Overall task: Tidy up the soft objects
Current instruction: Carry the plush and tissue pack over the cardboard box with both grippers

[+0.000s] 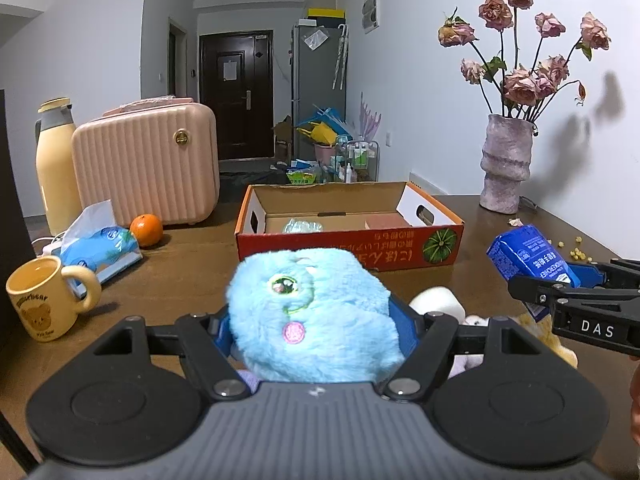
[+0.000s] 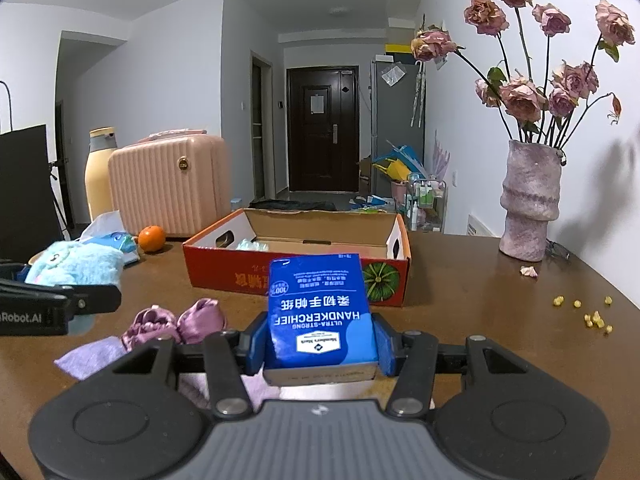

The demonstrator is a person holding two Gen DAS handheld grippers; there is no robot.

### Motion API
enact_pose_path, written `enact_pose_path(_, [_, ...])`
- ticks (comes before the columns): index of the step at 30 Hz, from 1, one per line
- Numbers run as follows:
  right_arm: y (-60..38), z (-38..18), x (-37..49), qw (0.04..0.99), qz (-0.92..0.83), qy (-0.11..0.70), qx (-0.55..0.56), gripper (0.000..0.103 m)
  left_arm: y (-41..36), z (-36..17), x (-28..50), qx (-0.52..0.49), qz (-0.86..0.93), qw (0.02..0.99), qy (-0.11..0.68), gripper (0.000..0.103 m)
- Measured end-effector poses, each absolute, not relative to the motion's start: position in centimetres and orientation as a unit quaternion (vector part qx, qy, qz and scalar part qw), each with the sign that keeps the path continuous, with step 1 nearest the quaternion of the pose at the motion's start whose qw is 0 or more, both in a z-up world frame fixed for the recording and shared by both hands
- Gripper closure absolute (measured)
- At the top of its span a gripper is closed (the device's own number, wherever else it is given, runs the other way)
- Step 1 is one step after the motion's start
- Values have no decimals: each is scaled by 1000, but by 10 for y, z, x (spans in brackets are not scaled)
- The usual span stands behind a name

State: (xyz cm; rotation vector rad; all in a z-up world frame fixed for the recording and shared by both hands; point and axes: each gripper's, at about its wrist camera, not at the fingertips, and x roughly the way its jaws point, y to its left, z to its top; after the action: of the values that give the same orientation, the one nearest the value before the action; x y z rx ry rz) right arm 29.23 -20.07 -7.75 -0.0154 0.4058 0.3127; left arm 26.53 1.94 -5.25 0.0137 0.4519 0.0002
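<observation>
cardboard box [image 2: 296, 276] stands ahead, purple cloths [image 2: 176, 326] nearer, vase [image 2: 530, 200] right.

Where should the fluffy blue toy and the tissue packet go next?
Probably forward, over the open cardboard box. The left tongs hold the blue plush toy and the right tongs hold the blue tissue packet, both still short of the box. The box lies straight ahead with room inside, so carrying them over its near wall looks right.
</observation>
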Motion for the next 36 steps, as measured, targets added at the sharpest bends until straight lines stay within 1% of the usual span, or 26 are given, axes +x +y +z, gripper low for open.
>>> enact_pose_path(18, [-198,-64,352,970,162,181,-26,52,9,-38,331,1,-7,978,206,29])
enact_pose_path(36, [-191,-55,416,966,183,179,-48,52,5,-22,407,12,0,982,188,29])
